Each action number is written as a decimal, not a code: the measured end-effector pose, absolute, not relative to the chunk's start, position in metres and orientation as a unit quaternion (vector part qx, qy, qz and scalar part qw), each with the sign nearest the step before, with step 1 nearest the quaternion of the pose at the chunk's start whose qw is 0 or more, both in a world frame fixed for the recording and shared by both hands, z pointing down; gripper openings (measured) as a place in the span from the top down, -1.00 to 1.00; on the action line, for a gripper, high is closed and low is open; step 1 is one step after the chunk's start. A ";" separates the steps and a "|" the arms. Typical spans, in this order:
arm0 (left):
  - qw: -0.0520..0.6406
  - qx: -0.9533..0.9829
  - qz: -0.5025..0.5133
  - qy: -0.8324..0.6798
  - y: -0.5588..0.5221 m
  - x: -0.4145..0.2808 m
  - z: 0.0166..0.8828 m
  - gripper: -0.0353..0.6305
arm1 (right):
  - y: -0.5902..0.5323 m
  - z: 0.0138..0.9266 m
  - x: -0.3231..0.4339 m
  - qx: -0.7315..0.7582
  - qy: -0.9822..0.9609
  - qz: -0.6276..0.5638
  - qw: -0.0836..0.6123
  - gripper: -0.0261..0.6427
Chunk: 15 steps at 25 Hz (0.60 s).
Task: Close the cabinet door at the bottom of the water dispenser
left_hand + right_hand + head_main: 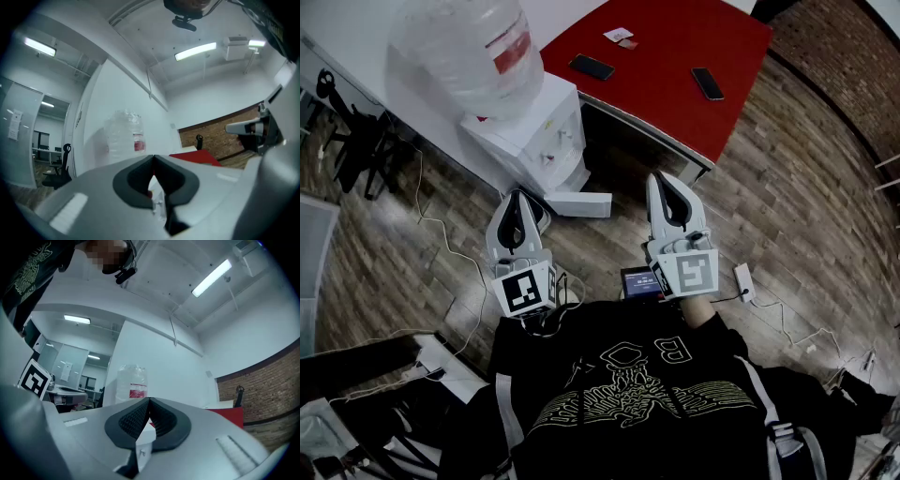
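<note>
The white water dispenser (534,136) stands against the wall beside the red table, with a big clear bottle (469,47) on top. At its base the white cabinet door (581,202) swings out over the floor, open. My left gripper (517,202) hangs just in front of the dispenser's foot, left of the door, jaws shut and empty. My right gripper (669,186) is to the right of the door, apart from it, also shut and empty. In the left gripper view the bottle (125,138) rises behind my left gripper (153,160); in the right gripper view the bottle (131,383) rises behind my right gripper (149,403).
The red table (675,56) carries two phones (591,66) (707,82) and stands right of the dispenser. Cables (441,225) and a white adapter (742,279) lie on the wooden floor. A black office chair (342,131) is at far left. A small screen device (639,281) sits at my waist.
</note>
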<state>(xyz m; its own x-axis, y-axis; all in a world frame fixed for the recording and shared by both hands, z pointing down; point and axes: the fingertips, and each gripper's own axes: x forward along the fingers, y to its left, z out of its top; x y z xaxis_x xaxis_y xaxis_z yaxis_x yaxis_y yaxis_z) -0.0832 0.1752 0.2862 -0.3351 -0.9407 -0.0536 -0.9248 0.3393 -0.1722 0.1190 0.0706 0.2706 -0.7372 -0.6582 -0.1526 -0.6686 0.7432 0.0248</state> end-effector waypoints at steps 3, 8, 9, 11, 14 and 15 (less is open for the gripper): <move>0.075 -0.570 -0.049 0.817 0.165 -0.083 0.283 0.87 | 0.061 0.272 0.118 -0.351 0.933 0.030 0.077 0.93; 0.071 -0.573 -0.050 0.815 0.137 -0.105 0.295 0.87 | 0.039 0.285 0.099 -0.358 0.932 0.020 0.061 0.93; 0.071 -0.573 -0.050 0.815 0.129 -0.114 0.297 0.87 | 0.033 0.286 0.092 -0.358 0.932 0.015 0.060 0.93; 0.075 -0.578 -0.049 0.811 0.110 -0.133 0.295 0.87 | 0.018 0.287 0.076 -0.361 0.931 0.005 0.061 0.93; 0.086 -0.595 -0.051 0.798 0.082 -0.158 0.291 0.87 | -0.003 0.287 0.051 -0.373 0.926 0.007 0.054 0.93; 0.092 -0.602 -0.051 0.792 0.073 -0.164 0.291 0.87 | -0.010 0.288 0.042 -0.377 0.925 0.008 0.050 0.93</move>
<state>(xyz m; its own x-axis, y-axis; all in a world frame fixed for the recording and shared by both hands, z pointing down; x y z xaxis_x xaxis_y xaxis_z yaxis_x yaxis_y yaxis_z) -0.1640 0.0727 0.2910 -0.2582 -0.9625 -0.0837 -0.9438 0.2698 -0.1907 0.0425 -0.0100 0.2876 -0.7105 -0.6968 -0.0982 -0.6984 0.7154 -0.0230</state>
